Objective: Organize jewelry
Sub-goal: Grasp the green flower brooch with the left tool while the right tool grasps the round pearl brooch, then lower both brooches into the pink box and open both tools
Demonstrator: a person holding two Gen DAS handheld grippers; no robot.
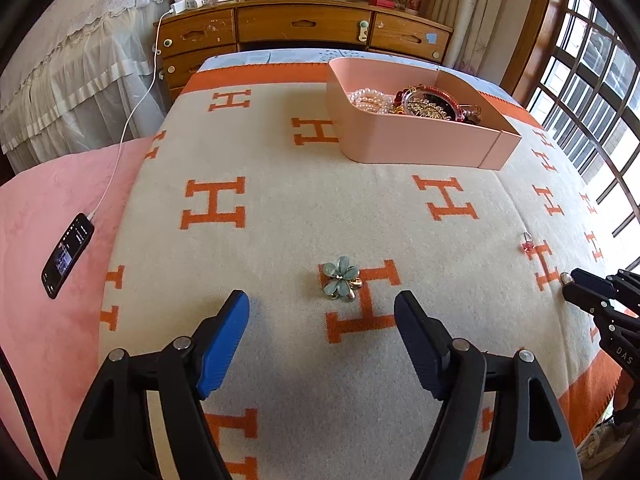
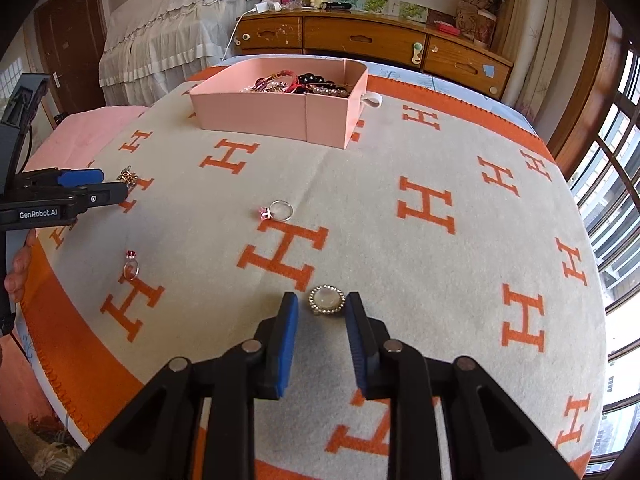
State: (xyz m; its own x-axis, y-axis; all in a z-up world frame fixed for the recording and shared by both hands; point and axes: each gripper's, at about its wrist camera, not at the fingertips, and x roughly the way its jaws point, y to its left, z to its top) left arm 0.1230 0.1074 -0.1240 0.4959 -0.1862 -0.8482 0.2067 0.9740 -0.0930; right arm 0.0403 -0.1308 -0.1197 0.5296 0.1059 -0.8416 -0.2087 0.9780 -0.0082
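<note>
A pale green flower brooch (image 1: 341, 278) lies on the cream and orange blanket, just ahead of my open left gripper (image 1: 322, 300); it shows in the right wrist view (image 2: 128, 177) too. My right gripper (image 2: 322, 300) is open, fingers either side of a round white-stone ring (image 2: 327, 299), not gripping it. A silver ring with a pink stone (image 2: 277, 211) and a smaller red-stone ring (image 2: 131, 266) lie loose on the blanket. A pink box (image 1: 416, 136) at the far side holds pearls, beads and bracelets; it also shows in the right wrist view (image 2: 276, 114).
A phone (image 1: 68, 254) on a charging cable lies on the pink cover to the left. A wooden dresser (image 1: 304, 26) stands behind the bed. Windows run along the right. The left gripper appears in the right wrist view (image 2: 114, 186) at the left edge.
</note>
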